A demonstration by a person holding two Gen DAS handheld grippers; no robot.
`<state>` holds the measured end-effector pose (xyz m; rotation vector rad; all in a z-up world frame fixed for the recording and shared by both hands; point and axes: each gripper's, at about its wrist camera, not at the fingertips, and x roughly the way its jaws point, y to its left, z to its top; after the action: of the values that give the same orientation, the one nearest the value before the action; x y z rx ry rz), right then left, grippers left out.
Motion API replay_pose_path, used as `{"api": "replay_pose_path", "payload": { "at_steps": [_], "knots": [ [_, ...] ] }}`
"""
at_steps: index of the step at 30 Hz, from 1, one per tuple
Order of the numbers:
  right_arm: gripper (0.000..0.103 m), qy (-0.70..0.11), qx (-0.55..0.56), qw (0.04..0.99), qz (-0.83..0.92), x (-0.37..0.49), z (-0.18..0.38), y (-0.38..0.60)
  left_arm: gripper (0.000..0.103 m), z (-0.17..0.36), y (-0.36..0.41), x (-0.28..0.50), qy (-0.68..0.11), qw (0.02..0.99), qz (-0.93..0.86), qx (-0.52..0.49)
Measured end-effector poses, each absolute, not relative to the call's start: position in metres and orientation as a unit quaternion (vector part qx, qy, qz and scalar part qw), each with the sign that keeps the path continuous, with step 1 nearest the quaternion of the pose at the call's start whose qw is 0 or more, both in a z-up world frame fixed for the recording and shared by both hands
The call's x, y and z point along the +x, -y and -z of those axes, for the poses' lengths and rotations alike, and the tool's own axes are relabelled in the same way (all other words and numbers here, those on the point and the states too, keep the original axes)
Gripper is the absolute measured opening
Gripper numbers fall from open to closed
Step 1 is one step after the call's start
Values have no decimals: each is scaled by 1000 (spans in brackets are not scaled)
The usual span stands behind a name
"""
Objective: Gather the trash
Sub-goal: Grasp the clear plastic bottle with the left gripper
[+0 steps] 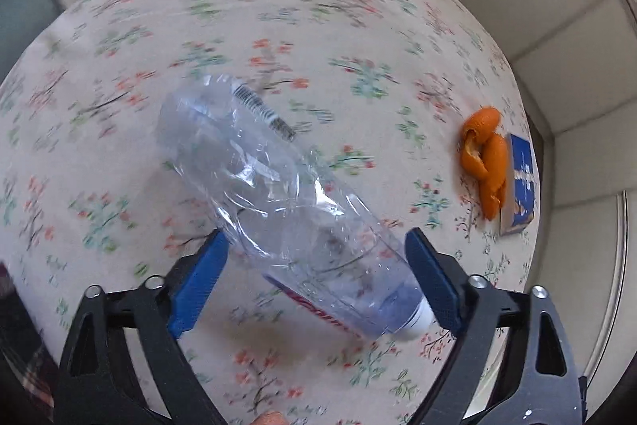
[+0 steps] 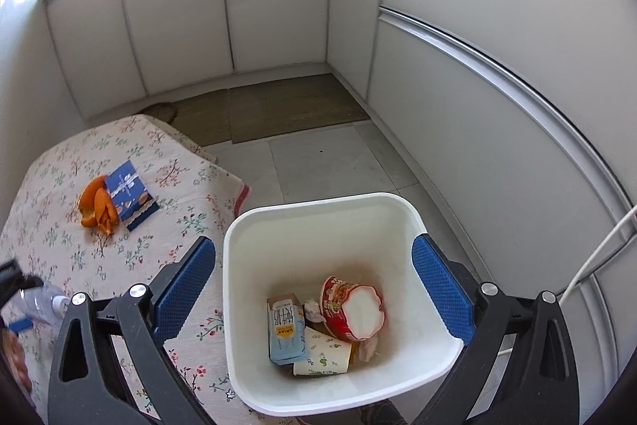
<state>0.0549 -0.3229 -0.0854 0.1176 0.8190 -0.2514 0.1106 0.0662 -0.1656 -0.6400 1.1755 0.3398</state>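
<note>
Bottle: a clear, crumpled plastic bottle (image 1: 278, 194) lies on its side on the table, between the blue pads of my left gripper (image 1: 314, 281).
Axis: its long axis runs diagonally, white-capped neck toward my right finger at lower right, base away to the upper left; a barcode strip shows near the base.
Left gripper: my jaws stand wide on either side of the bottle; I cannot tell whether the pads touch it.
Tablecloth: a cream floral-printed cloth (image 1: 278, 6) covers the table under the bottle.
Peel and packet: curled orange peel (image 1: 483, 158) lies well to the right, touching a flat blue packet (image 1: 521, 182) near the table edge.
Right gripper: my right gripper (image 2: 314, 289) is spread and empty above a white square plastic bin (image 2: 254, 305) beside the table.
Bin contents: a red noodle cup (image 2: 350, 305), a light-blue carton (image 2: 284, 329), a paper cup (image 2: 322, 357).
</note>
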Motion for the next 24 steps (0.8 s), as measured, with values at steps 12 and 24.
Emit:
{"api": "replay_pose_path", "payload": {
  "at_steps": [12,24],
  "knots": [
    [96,-432,50,900,10,95,97,270,45,139,-45,134,-546,820,-24,-170],
    [96,-458,24,874,-162,198,127,188,45,83,-64,130,-479,865,48,-138]
  ]
}}
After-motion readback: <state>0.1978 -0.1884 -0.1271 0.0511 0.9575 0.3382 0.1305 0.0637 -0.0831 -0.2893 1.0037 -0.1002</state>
